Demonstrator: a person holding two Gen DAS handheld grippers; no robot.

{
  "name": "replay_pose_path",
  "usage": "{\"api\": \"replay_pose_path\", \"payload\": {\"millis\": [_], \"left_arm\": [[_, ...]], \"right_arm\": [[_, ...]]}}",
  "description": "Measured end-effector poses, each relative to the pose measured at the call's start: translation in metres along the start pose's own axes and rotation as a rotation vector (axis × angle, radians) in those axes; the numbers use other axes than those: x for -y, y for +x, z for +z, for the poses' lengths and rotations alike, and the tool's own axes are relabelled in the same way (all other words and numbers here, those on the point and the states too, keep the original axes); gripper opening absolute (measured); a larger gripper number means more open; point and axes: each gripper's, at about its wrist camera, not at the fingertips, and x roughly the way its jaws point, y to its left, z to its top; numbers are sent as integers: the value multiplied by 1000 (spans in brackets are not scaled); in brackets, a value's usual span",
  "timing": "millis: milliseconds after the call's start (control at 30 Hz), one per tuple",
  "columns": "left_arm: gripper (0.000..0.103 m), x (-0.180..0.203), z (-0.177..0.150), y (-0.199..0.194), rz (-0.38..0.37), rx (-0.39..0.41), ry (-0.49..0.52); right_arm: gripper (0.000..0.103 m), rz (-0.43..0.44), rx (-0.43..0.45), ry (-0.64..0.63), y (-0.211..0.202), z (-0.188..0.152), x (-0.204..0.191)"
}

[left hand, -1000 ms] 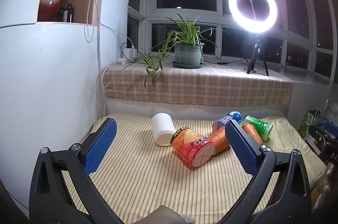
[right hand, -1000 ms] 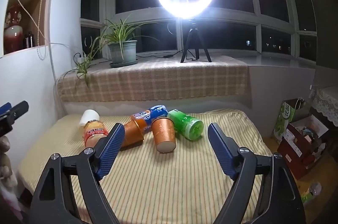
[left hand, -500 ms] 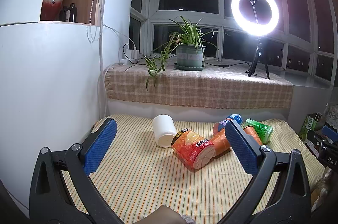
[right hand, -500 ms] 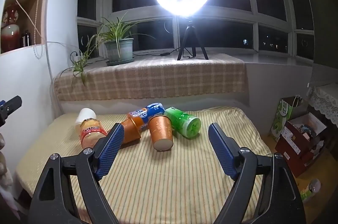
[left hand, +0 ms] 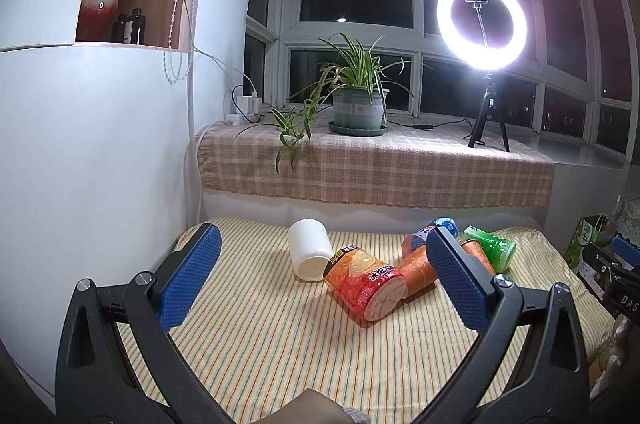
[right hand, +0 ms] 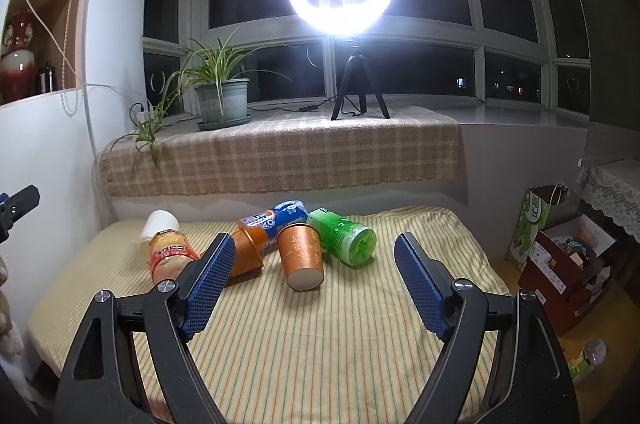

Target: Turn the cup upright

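Two claws occupy the lower part of their frames, both spread wide and holding nothing. The left claw (left hand: 322, 282) hangs above the striped table (left hand: 260, 336); the right claw (right hand: 310, 282) does the same in its own view. Neither touches any cup.

Step in hand, as judged: approach and target selection. No cup stands upright yet.

Middle of the frame, left view: a red-orange cup (left hand: 366, 286) lies on its side, mouth toward the camera, touching a white cup (left hand: 309, 254) at upper left, also on its side. An orange cup (left hand: 416, 270) lies against its right side, partly behind the right finger.

Middle of the frame, right view: a copper cup (right hand: 302, 256) lies tilted between the fingers, one flat end toward the camera. A green cup (right hand: 346, 240) lies just right of it, touching, with its open mouth facing the camera. A blue cup (right hand: 276, 218) lies behind, at upper left of the pile.

Next move, as judged: lower one claw over a single cup wall, close on it, lift clear of the neighbours, rotate until the mouth faces up, then set it down. The cups crowd together; a neighbour may roll when one is pulled away. The copper cup is best centred for the right claw, the red-orange cup for the left.

Far field: a plant (left hand: 358, 104) and a ring light (left hand: 482, 22) stand on the checked window ledge.
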Motion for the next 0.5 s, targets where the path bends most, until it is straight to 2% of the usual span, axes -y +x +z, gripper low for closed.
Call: {"api": "replay_pose_path", "payload": {"millis": [500], "left_arm": [[103, 1, 0, -1, 1, 1, -1]], "right_arm": [[82, -5, 3, -7, -1, -1, -2]]}}
